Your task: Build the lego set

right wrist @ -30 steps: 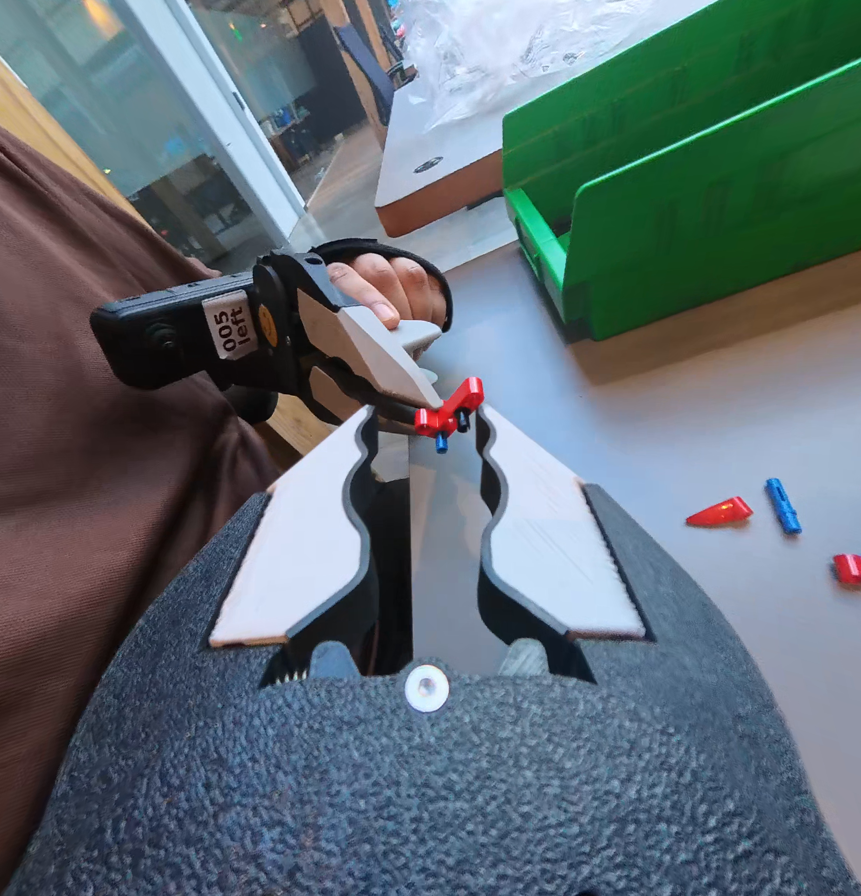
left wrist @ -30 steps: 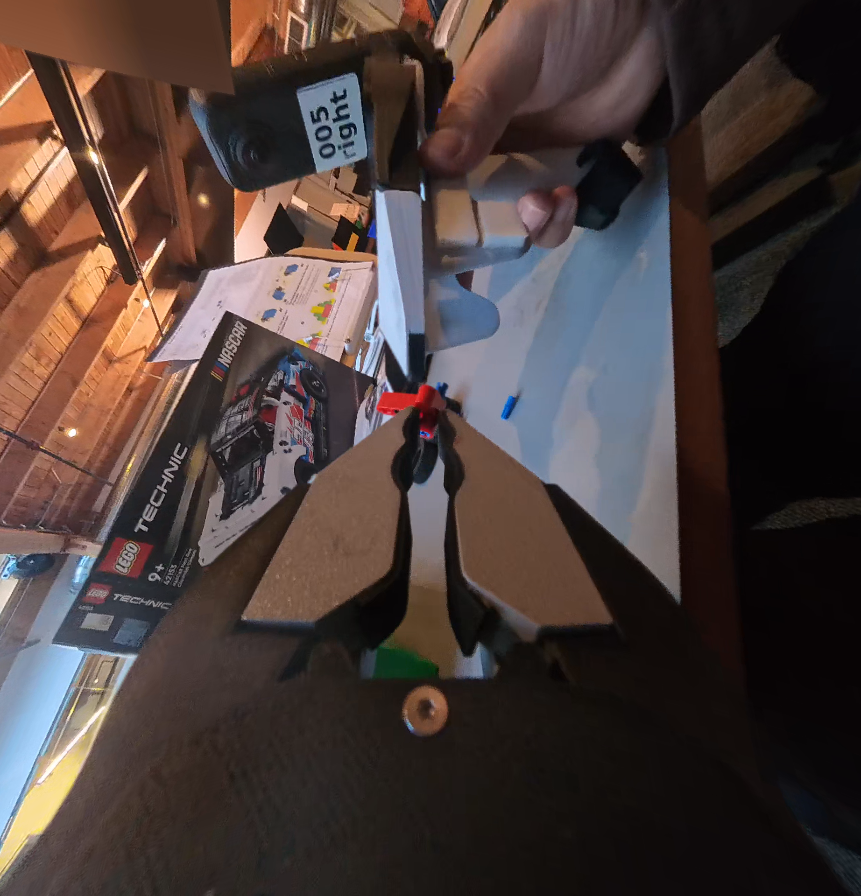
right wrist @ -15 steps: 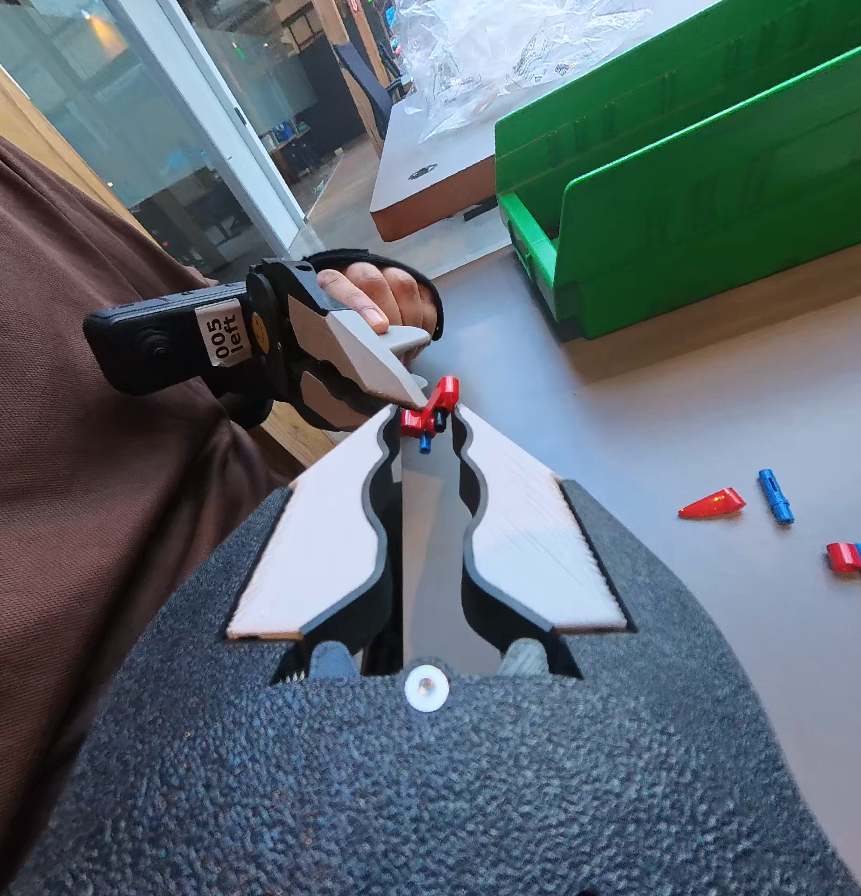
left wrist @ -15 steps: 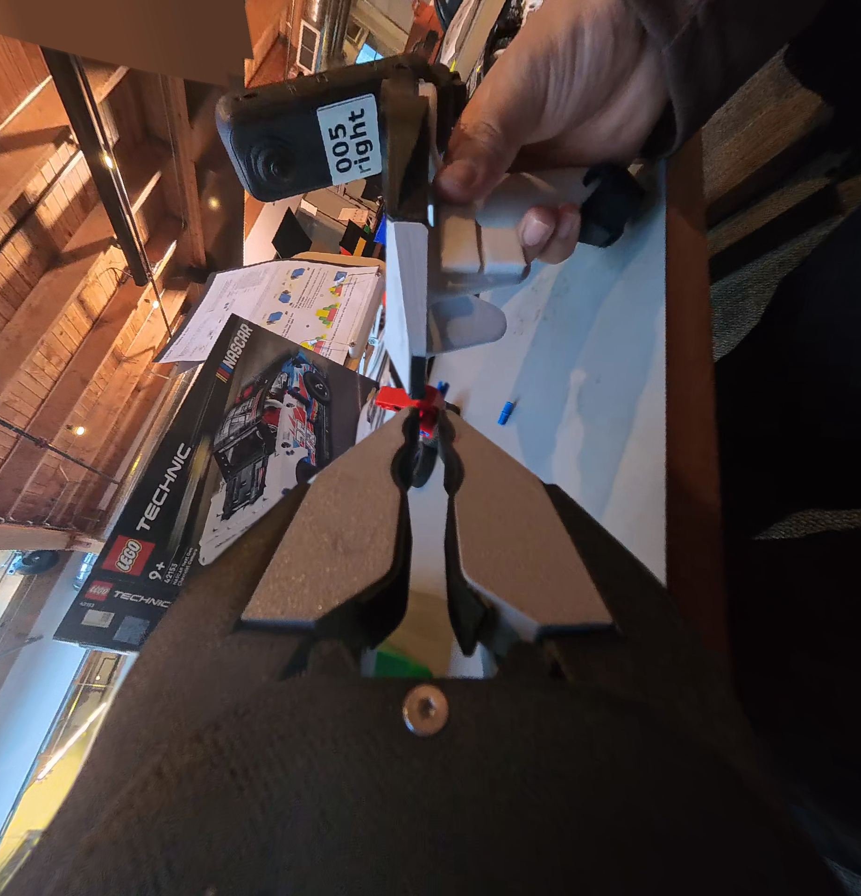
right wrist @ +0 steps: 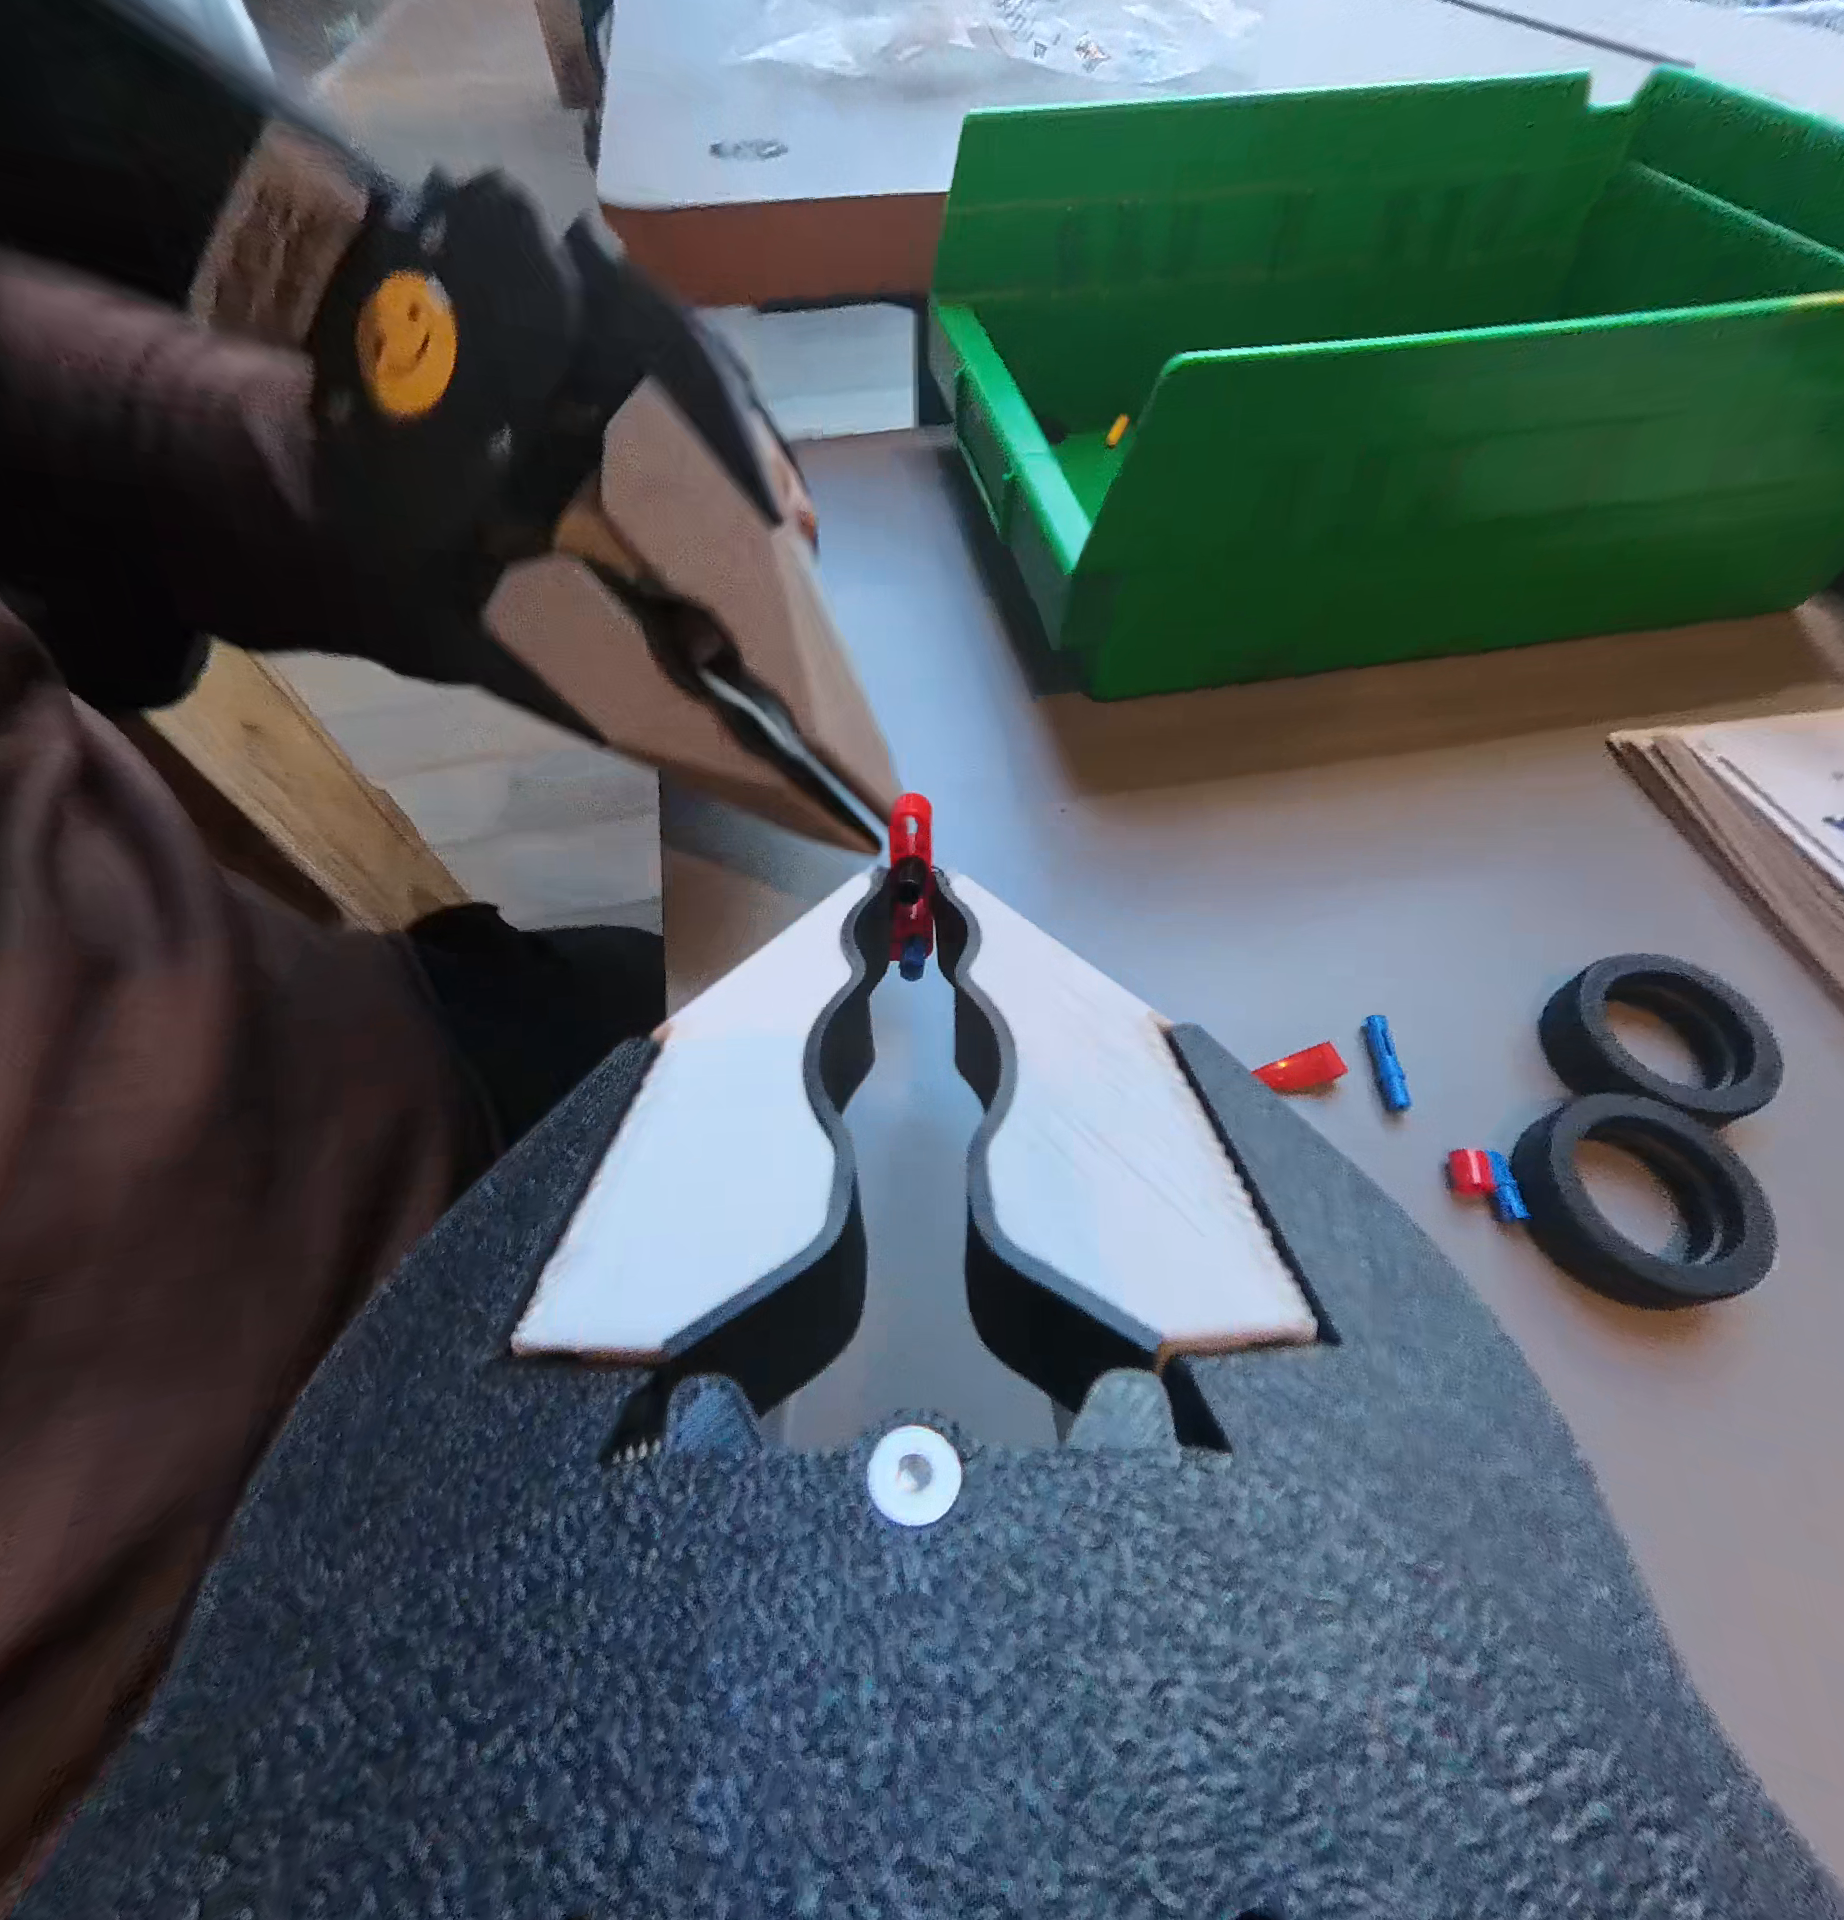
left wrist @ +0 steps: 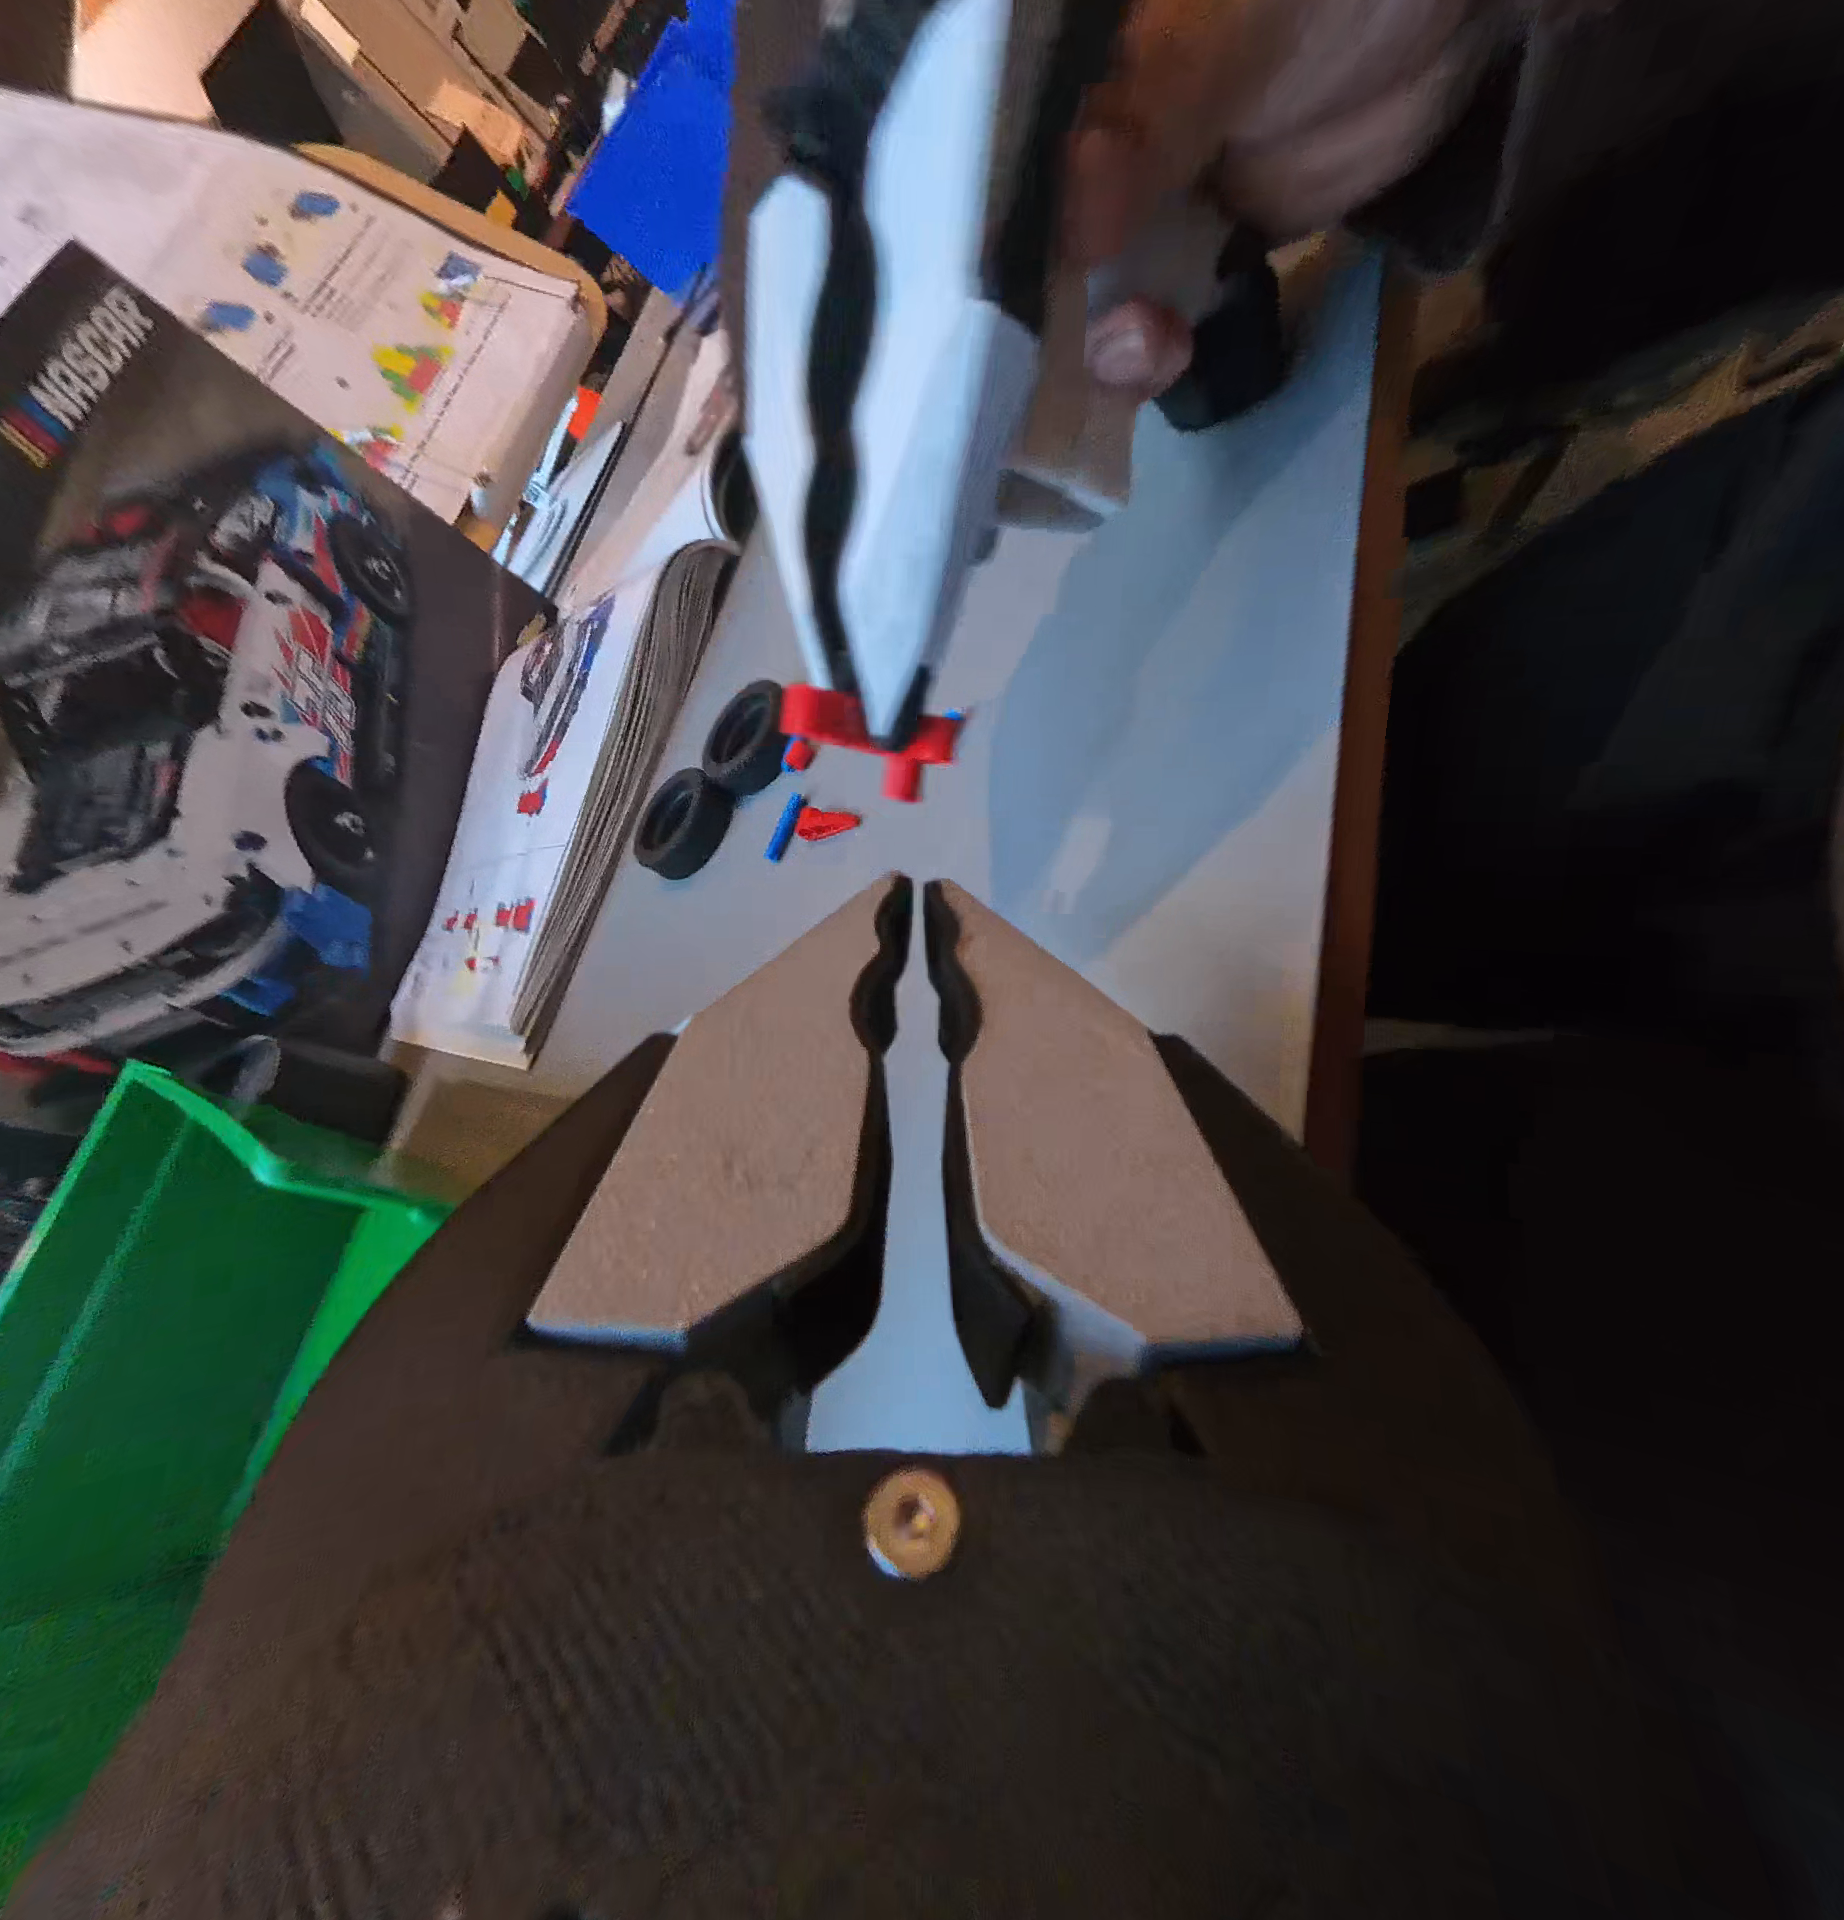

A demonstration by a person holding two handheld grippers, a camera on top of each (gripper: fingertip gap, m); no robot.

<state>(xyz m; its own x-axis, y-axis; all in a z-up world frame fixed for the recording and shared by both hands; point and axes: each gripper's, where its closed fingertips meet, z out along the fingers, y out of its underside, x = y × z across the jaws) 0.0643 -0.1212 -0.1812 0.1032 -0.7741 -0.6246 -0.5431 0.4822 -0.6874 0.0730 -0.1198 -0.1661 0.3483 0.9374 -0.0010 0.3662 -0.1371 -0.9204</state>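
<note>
Right gripper point(right wrist: 913, 904) clenched on small red plastic lego assembly point(right wrist: 910, 836), frame centre; left gripper point(left wrist: 910, 883) fingers closed, empty.

Clearance on the grey table point(right wrist: 1157, 883): open in the middle, crowded right and far.
Far right, green bin point(right wrist: 1417, 436) blocks the far edge; booklet stack point(right wrist: 1749, 821) closes the right side. Two black tyres point(right wrist: 1650, 1127) with small red and blue pieces point(right wrist: 1385, 1065) sit near right, just beside each other. Bare tabletop between the bin and the tyres. Left gripper point(right wrist: 882, 844), tips nearly touching, empty, crowds the right gripper point(right wrist: 910, 904), clamped on a red piece point(right wrist: 910, 831).
</note>
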